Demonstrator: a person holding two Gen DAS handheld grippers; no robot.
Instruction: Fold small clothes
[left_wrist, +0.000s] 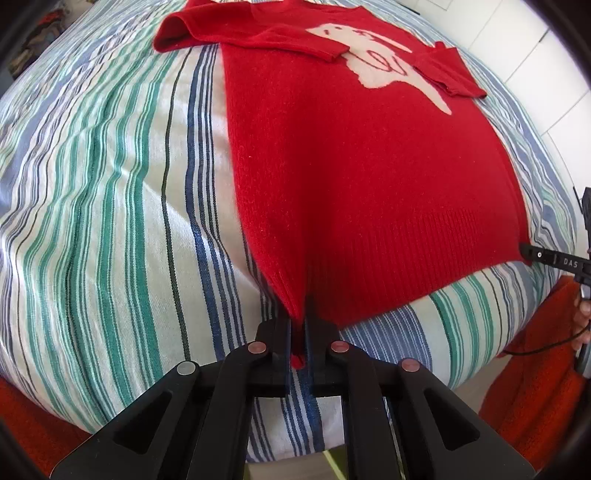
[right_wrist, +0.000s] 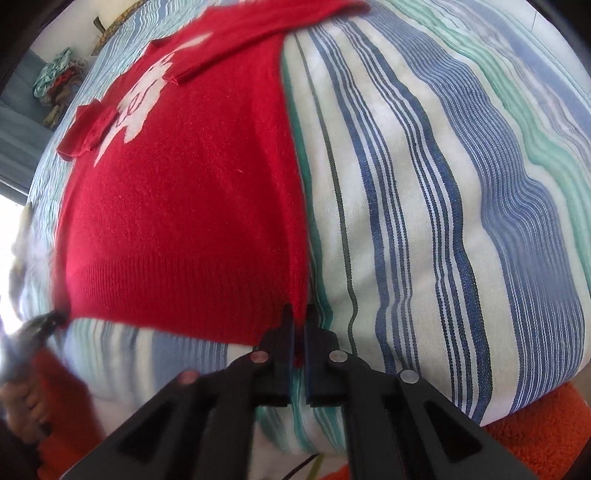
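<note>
Sweater (left_wrist: 351, 177) lay spread flat on a striped bedcover (left_wrist: 110, 192), its body reaching from the near hem toward twelve o'clock in the left wrist view, red knit with a pale figure (left_wrist: 373, 59) on the chest. Both sleeves were folded in across the front: one sleeve (left_wrist: 229, 33) ran from eleven o'clock toward the figure, and the other cuff (left_wrist: 450, 70) sat at one o'clock, overlapping the figure's edge. The left gripper (left_wrist: 299, 332) was closed narrowly on the hem's near-left corner, a fold of red fabric pinched between its fingers and a small tab of knit showing behind them. At three o'clock in that view the right gripper (left_wrist: 532, 254) met the hem's other corner, though its jaws could not be judged from there. In the right wrist view the right gripper (right_wrist: 300, 325) was likewise drawn narrow on the sweater (right_wrist: 177, 206), red knit caught between its fingers at the hem's right corner. The ribbed hem stretched between the two corners, toward nine o'clock in the right wrist view, where the left gripper (right_wrist: 48, 321) appeared blurred at the far corner. The bedcover (right_wrist: 443, 221) filled the right half of that view in blue, green and white stripes. Orange fuzzy fabric (right_wrist: 535, 432) showed at five o'clock below the cover's edge, and the same orange material (left_wrist: 535, 369) showed at four o'clock in the left wrist view.
</note>
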